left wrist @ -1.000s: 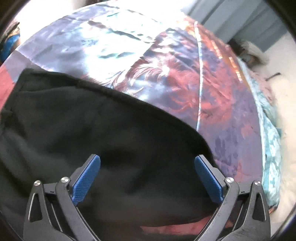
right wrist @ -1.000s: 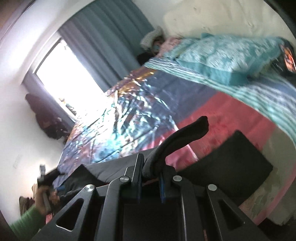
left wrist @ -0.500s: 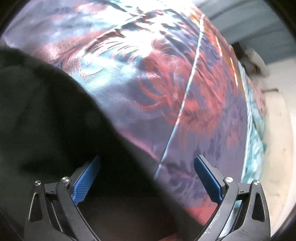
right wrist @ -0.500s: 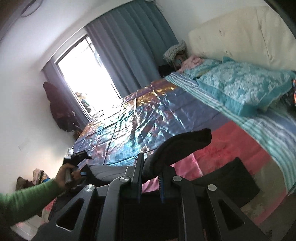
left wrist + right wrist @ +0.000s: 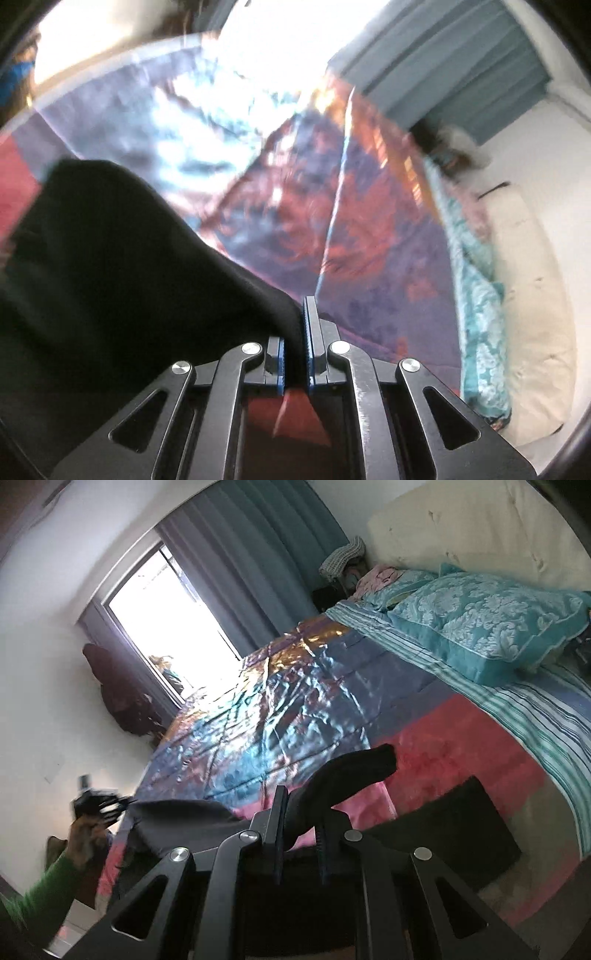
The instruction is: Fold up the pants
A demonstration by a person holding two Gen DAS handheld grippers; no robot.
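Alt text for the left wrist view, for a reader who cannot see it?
The left gripper is shut on an edge of the black pants, lifting the cloth above a shiny patterned bedspread. Blue curtains and a bright window lie beyond; the picture is motion-blurred.

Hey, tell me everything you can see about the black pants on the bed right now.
The black pants look like soft, matte, fleece-like fabric, plain and unpatterned. They lie partly on the shiny patchwork bedspread, draped and rumpled, not flat. The left gripper is shut on one edge, cloth pinched between its blue pads. The right gripper is shut on another bunched part, a dark end sticking out past its fingers. Another dark stretch lies flat near the bed's edge. Waistband and legs cannot be told apart.
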